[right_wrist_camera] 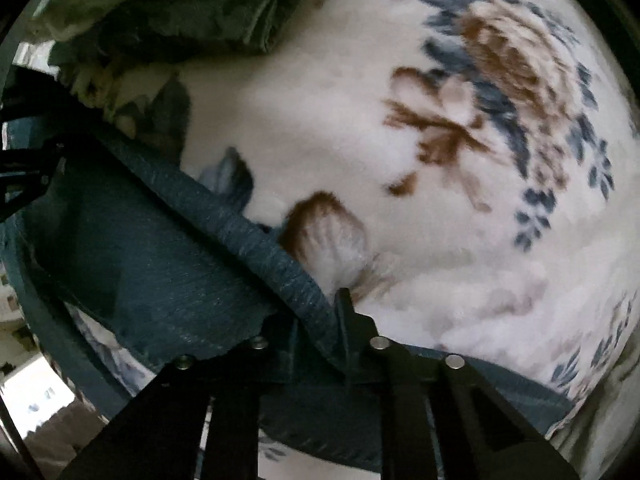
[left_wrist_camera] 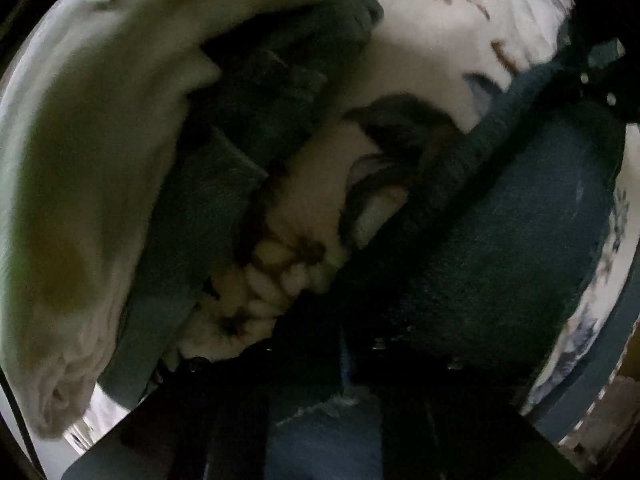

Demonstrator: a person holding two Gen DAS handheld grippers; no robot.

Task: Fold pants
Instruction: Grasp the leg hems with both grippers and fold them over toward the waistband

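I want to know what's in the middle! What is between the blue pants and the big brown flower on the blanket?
Just bare white blanket lies between the pants and the big brown flower, seen in the right wrist view.

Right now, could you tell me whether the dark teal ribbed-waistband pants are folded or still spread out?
Not folded yet: the dark teal pants hang stretched by the waistband between the right gripper and left gripper, above the floral fleece blanket.

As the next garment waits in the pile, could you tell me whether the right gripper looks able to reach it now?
Probably not yet: the right gripper looks shut on the pants, whose cloth spreads between it and the pile; it would need to let go first.
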